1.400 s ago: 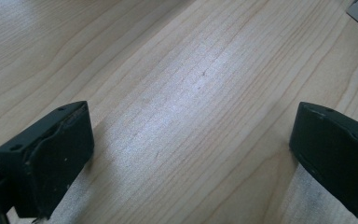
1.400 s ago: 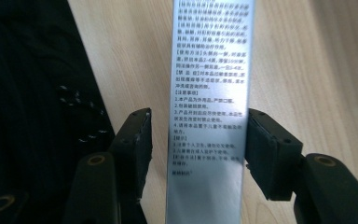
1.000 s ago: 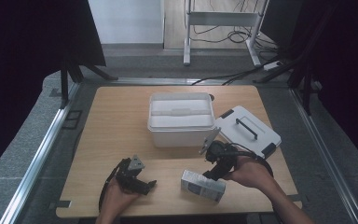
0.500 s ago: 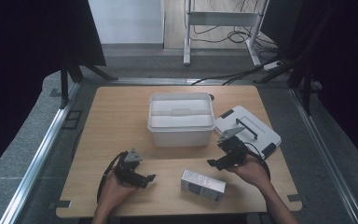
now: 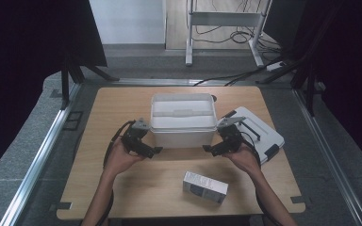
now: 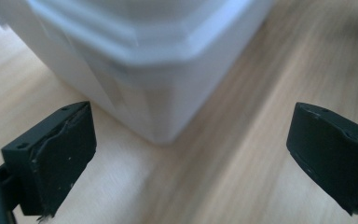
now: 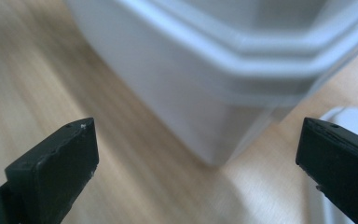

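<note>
A white open plastic bin [image 5: 183,117] stands at the middle of the wooden table [image 5: 122,101]. My left gripper [image 5: 156,150] is open at the bin's near left corner [image 6: 158,112], jaws wide apart with nothing between them. At the bin's near right corner [image 7: 214,116] my right gripper [image 5: 207,149] is likewise open and empty. A small white carton [image 5: 205,187] lies on the table in front, between the person's forearms.
The bin's white lid [image 5: 257,132] with a dark handle lies flat to the right of the bin, just behind the right hand. A metal rail [image 5: 37,160] runs along the table's left side. Bare wood stretches behind the bin.
Both grippers have moved forward from the near edge up to the bin's front corners. The right gripper has left the carton, which now lies alone near the front edge.
</note>
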A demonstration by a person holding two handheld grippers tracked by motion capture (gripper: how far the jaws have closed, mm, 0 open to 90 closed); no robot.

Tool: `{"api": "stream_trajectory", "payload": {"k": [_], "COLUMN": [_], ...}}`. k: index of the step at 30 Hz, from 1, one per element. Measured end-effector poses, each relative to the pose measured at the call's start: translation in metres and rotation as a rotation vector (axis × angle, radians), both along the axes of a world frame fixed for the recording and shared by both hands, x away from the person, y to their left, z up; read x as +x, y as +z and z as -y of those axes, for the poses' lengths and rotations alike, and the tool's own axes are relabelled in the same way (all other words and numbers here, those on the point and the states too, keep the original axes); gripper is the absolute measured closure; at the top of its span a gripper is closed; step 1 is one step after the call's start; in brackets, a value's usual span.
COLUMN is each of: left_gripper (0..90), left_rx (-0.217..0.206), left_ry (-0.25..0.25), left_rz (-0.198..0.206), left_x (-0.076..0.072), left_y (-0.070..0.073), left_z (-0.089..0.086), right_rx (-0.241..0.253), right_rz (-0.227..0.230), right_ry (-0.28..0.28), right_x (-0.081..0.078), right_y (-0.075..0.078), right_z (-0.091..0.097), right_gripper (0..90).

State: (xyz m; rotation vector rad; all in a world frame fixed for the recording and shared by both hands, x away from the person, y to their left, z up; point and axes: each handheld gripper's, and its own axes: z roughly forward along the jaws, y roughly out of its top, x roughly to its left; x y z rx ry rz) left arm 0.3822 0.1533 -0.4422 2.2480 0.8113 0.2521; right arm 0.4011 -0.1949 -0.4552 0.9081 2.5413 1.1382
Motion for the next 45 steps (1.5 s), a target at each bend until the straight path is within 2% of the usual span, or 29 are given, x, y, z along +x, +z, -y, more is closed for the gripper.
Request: {"api": "stream_trajectory", "payload": {"k": [2,5,7,9,12,14,21,27,28,33,36,40,43,45], "left_gripper": [1.8,3.3,4.7,5.0,4.7,4.5,2.9,2.7,2.8,2.8,2.7,1.1,1.5,2.8], "left_rx": [0.006,0.008,0.007,0.021,0.022,0.018,-0.008,0.011,0.014,-0.004,0.001,0.037,0.058,0.060], "left_ry": [0.003,0.004,0.005,0.007,0.004,-0.001,-0.025,-0.042,-0.051,-0.063,-0.073,-0.084,-0.107,-0.126], "left_rz": [0.000,0.002,0.005,0.014,0.021,0.022,0.013,0.011,0.017,0.014,0.005,0.003,0.003,-0.009], "left_x": [0.007,0.015,0.019,0.019,0.016,0.013,-0.009,-0.026,-0.036,-0.052,-0.063,-0.072,-0.075,-0.076], "left_y": [0.001,0.000,-0.002,-0.004,-0.004,-0.005,-0.006,-0.005,-0.005,-0.005,-0.004,-0.002,-0.001,0.000], "left_z": [0.003,0.007,0.010,0.011,0.011,0.011,0.008,0.006,0.006,0.003,0.004,0.008,0.007,0.003], "right_rx": [0.010,0.028,0.015,-0.001,0.018,0.013,0.025,0.026,0.021,0.025,0.014,0.000,-0.017,-0.002], "right_rz": [0.011,0.018,0.019,0.025,0.012,0.009,0.007,0.002,0.000,0.000,-0.001,-0.002,0.009,-0.003], "right_ry": [-0.003,0.008,0.006,-0.001,0.005,0.022,0.067,0.098,0.113,0.134,0.141,0.146,0.150,0.164], "right_x": [0.005,0.010,0.011,0.012,0.011,0.008,-0.012,-0.028,-0.038,-0.052,-0.062,-0.071,-0.072,-0.070], "right_y": [0.002,0.005,0.006,0.007,0.008,0.009,0.008,0.009,0.010,0.009,0.011,0.014,0.015,0.015], "right_z": [-0.001,-0.004,-0.006,-0.005,-0.002,-0.001,0.004,0.005,0.005,0.007,0.007,0.006,0.008,0.013], "right_gripper": [0.0,7.0,8.1,13.1,13.7,13.7,12.5,12.3,11.8,11.5,10.5,7.5,12.9,12.3]}}
